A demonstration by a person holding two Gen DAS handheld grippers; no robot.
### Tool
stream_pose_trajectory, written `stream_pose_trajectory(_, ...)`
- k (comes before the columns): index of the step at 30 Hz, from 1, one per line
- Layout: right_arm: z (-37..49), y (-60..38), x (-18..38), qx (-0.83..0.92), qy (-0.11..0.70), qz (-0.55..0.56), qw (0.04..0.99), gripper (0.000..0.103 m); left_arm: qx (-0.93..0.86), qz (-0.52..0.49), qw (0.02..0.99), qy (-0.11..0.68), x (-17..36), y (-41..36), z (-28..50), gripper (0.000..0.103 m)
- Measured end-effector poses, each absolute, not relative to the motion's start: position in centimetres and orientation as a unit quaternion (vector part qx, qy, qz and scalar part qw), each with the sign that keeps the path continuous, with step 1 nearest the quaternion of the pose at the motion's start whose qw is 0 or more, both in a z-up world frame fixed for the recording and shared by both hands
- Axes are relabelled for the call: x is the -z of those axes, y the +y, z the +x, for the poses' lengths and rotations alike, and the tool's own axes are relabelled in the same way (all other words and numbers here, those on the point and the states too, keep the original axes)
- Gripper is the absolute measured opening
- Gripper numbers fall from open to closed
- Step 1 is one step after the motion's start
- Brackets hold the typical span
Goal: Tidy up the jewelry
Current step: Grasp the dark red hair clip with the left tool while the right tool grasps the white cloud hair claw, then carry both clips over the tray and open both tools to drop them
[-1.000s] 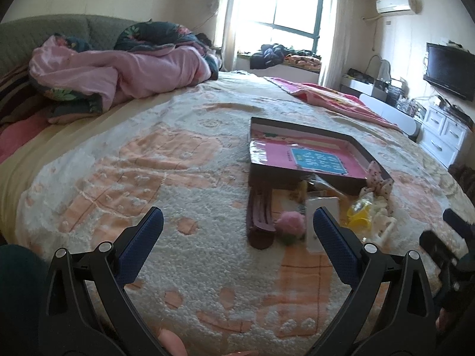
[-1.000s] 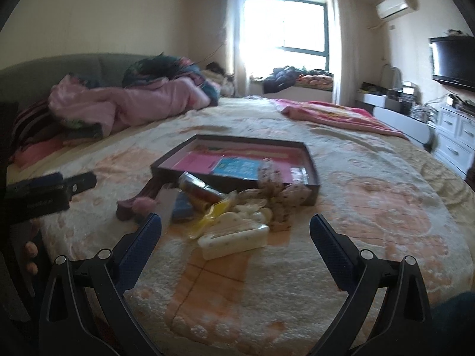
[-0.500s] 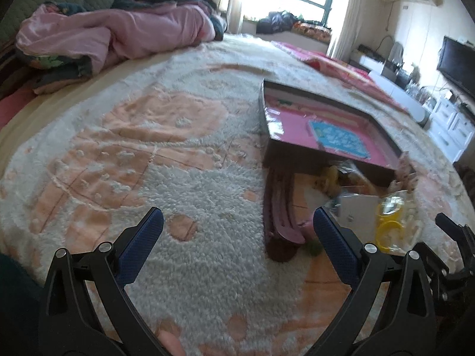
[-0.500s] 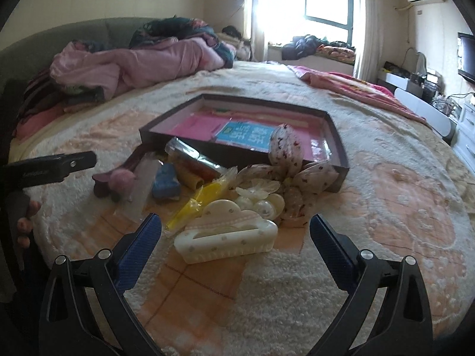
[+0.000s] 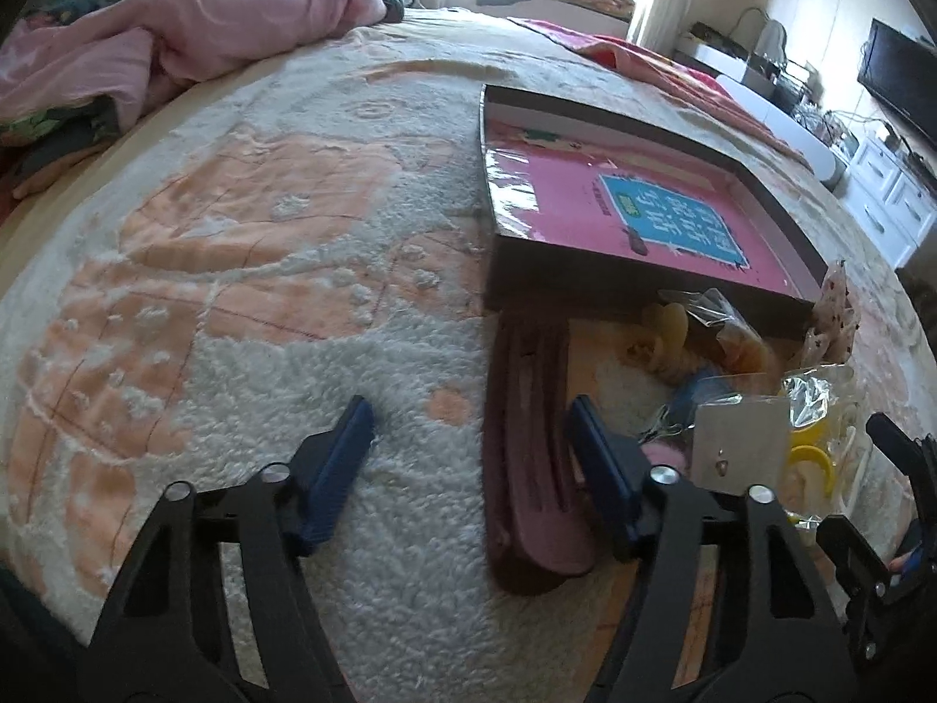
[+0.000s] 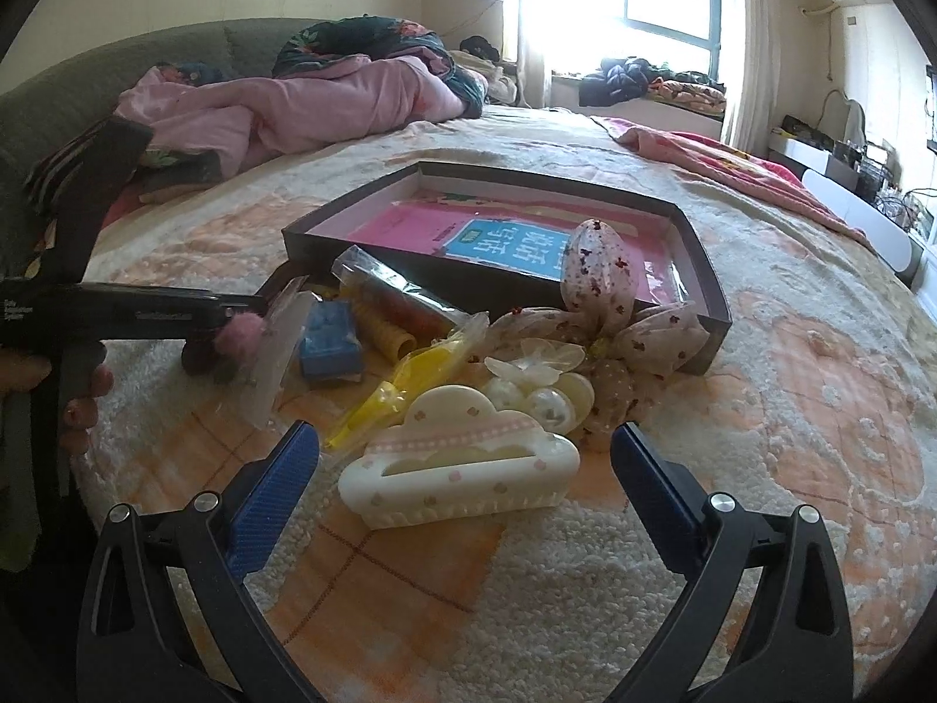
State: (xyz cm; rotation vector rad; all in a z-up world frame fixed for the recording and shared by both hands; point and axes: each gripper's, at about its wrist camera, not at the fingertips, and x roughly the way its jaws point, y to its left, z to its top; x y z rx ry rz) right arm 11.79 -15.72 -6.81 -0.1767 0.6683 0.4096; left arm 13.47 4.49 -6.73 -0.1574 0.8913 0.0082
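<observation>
Since a second ago both grippers have dropped closer to the bed, and the left gripper (image 5: 468,433) has just been narrowing its jaws. In the left wrist view they stand half-spread, nothing pinched, the long dark maroon hair clip (image 5: 530,457) partly between them on the fuzzy peach-and-white bedspread (image 5: 263,293). In the right wrist view the right gripper (image 6: 465,457) is spread wide around the cream cloud-shaped plastic hair claw (image 6: 460,474), untouched, near the shallow dark cardboard box (image 6: 711,287).
</observation>
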Motion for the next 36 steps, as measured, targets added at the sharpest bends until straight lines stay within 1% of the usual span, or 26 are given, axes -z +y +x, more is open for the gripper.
stream_pose_trajectory(2,11.9,-15.6,7.2,-0.201,0.331,-0.091,0.918,0.095,-0.001,-0.072,0.899,0.433,6.8,4.2,13.7,0.05)
stream_pose_trajectory(3,11.9,-15.5,7.3,-0.203,0.332,-0.091,0.917,0.093,0.003,-0.07,0.898,0.435,6.8,3.9,13.8,0.044)
stream_pose_trajectory(5,11.9,-15.4,7.3,-0.209,0.33,-0.095,0.915,0.087,0.005,-0.063,0.896,0.439,6.9,3.6,14.2,0.038)
stream_pose_trajectory(6,11.7,-15.2,7.3,-0.211,0.327,-0.099,0.916,0.085,0.009,-0.06,0.896,0.44,6.9,3.4,14.3,0.033)
stream_pose_trajectory(9,11.6,-15.1,7.4,-0.21,0.323,-0.107,0.917,0.081,0.013,-0.047,0.894,0.446,7.0,2.8,14.7,0.028)
stream_pose_trajectory(11,11.7,-15.2,7.4,-0.211,0.325,-0.105,0.916,0.076,0.017,-0.051,0.893,0.447,7.0,3.1,14.8,0.026)
stream_pose_trajectory(13,11.7,-15.4,7.3,-0.209,0.325,-0.104,0.917,0.073,0.02,-0.054,0.893,0.447,6.9,3.4,14.8,0.022)
stream_pose_trajectory(29,11.0,-19.0,5.4,-0.183,0.312,-0.037,0.932,0.073,0.02,-0.086,0.896,0.435,5.8,4.6,13.1,0.022)
stream_pose_trajectory(36,11.1,-20.9,4.0,-0.168,0.295,-0.013,0.94,0.073,0.018,-0.09,0.906,0.414,3.9,4.9,12.5,0.022)
